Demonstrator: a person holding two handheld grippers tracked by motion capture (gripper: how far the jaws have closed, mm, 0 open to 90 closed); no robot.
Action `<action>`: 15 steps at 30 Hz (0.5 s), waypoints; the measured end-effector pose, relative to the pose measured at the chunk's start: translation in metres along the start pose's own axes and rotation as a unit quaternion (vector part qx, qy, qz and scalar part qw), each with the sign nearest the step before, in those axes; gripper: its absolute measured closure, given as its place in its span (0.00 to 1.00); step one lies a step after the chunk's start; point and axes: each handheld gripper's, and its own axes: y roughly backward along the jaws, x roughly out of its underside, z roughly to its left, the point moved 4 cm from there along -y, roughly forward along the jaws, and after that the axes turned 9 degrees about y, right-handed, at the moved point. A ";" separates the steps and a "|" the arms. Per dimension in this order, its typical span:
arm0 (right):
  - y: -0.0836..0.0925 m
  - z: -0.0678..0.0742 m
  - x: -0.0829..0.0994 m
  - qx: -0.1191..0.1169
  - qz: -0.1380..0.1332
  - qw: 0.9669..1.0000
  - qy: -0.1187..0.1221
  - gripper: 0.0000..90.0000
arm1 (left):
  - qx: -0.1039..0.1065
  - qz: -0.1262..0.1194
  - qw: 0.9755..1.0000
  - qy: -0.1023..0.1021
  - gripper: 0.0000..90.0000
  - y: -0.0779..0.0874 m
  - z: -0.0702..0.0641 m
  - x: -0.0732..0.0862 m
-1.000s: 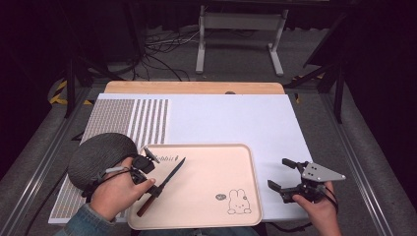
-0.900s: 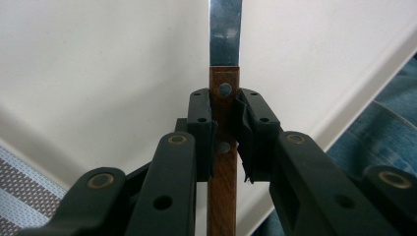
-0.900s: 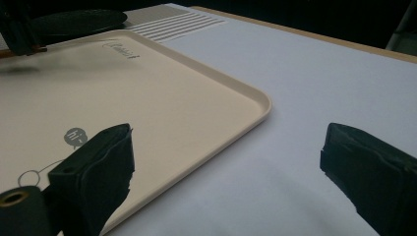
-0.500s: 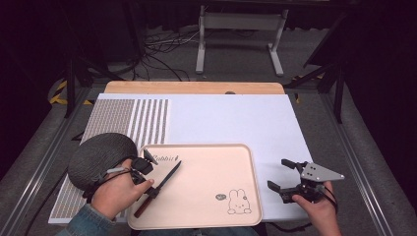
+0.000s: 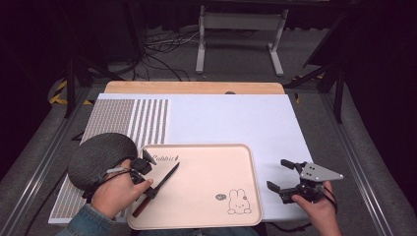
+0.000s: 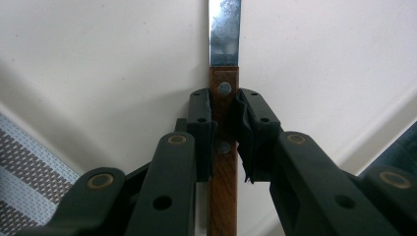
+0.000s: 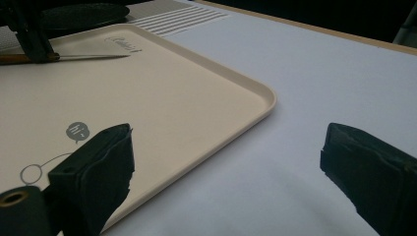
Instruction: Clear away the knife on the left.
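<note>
Knife [image 5: 158, 188] — gripped at its wooden handle by the left gripper [image 6: 223, 123], blade now lower on the cream tray [image 5: 206, 216].
Right gripper [image 5: 285, 177] open, parked beside the tray — placement looks near.

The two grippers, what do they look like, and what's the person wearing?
Both are black, two-jawed tools. The left gripper has chunky black plastic links with brass-coloured pivot pins and ribbed pads. The right gripper carries a grey three-cornered plate with dark holes, and a black cable trails beneath it. A blue denim sleeve covers the left forearm.
</note>
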 end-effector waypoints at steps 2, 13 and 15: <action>0.000 0.000 0.000 0.000 0.000 1.000 0.001 0.07 | 0.000 -0.002 1.000 -0.001 0.86 0.000 0.000 0.000; 0.000 0.000 0.000 -0.002 0.000 1.000 0.001 0.07 | -0.007 -0.033 0.999 -0.029 0.48 0.007 -0.004 0.000; 0.000 0.000 0.000 -0.001 -0.001 1.000 0.001 0.07 | -0.016 -0.046 0.998 -0.048 0.40 0.009 -0.005 0.000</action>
